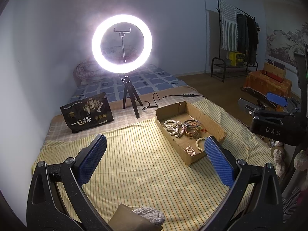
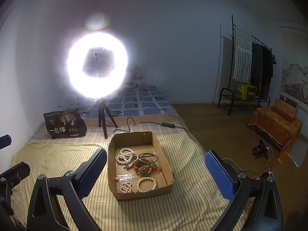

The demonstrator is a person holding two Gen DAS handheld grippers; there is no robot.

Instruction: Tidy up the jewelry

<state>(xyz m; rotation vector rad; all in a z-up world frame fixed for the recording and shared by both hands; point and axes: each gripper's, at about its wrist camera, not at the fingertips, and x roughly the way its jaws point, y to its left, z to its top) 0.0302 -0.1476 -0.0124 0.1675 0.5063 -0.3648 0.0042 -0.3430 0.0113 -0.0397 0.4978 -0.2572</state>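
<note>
Several pieces of jewelry lie loose in a shallow cardboard box [image 2: 169, 175] on the striped yellow cloth [image 2: 57, 157] that covers the bed. At the far end a tangle of pearl strands [image 2: 125, 156] touches a stack of thin bangles [image 2: 148, 156], and just in front of them sits a brown bracelet [image 2: 143, 168] with a bit of green and red cord beside it. Nearer the front wall are a cream bead bracelet [image 2: 147, 184] and a small pearl piece [image 2: 126, 187], apart from the pile, with what looks like a clear plastic bag under them.

Both tools hang above the cloth with nothing in them. The right gripper [image 2: 156, 173] is spread wide, its blue pads straddling the box from above. The left gripper [image 1: 154, 159] is likewise released, over bare cloth to the box's left, with one pad overlapping the near corner of the box in its view.

Beyond the box stand a ring light [image 2: 97, 65] on a small tripod, its cable running across the bed, and a dark snack bag [image 2: 64, 124].

The risk, as I judge it, is the tangle: pinching one pearl strand could drag the bangles and the bracelet up with it, then drop them. The box looks light, so a snagged piece might tip or slide it. Glare from the lamp could also hide the thin bangles.
</note>
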